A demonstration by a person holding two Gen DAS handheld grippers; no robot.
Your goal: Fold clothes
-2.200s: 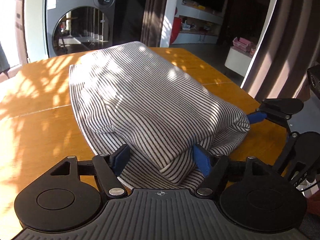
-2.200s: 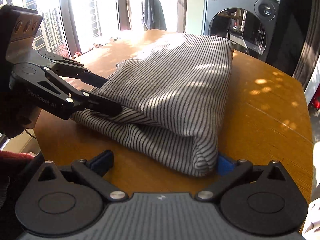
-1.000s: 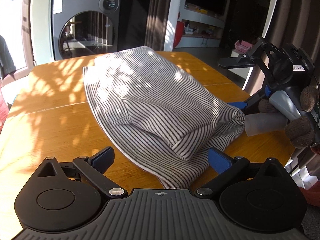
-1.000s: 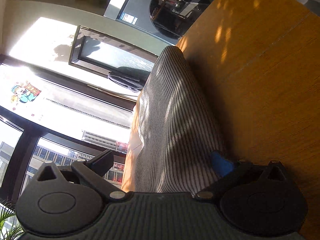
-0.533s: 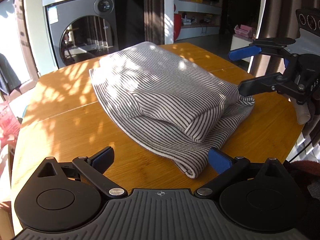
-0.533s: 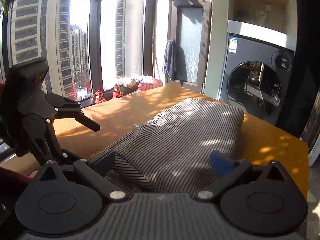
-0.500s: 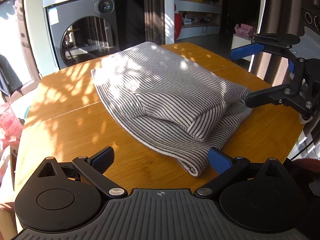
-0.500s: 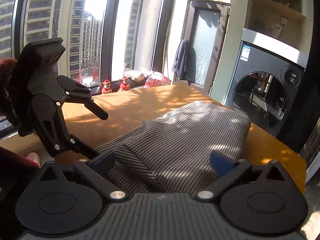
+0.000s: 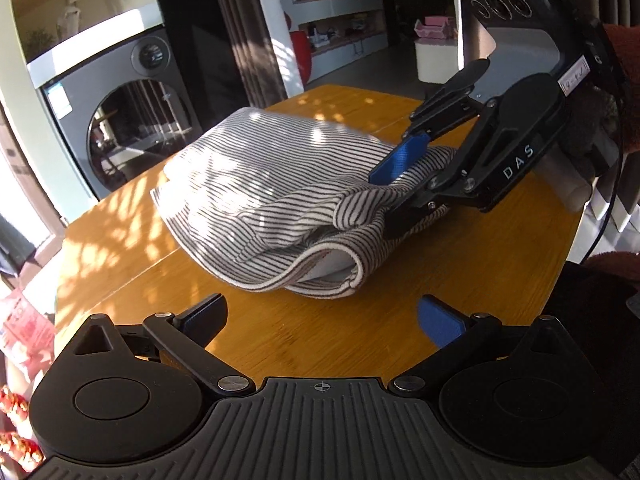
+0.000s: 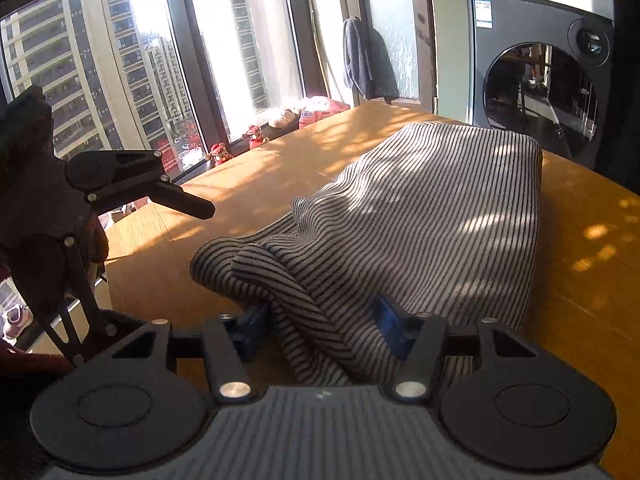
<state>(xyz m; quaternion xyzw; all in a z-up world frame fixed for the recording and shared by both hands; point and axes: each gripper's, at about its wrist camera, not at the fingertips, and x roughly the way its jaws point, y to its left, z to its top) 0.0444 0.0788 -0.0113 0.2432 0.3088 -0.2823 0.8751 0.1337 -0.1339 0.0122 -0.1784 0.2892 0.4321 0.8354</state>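
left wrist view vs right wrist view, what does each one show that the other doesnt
Only the left wrist view shows the right tongs from outside, closed on the striped garment's near corner, plus the pink box and dark curtains behind.

Only the right wrist view shows the windows with high-rise buildings, the red toys on the sill and the open left tongs from outside.

Both show the folded garment, the wooden table and the washing machine.

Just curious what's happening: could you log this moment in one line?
left gripper: open, empty | right gripper: shut on striped grey-white folded garment | wooden table
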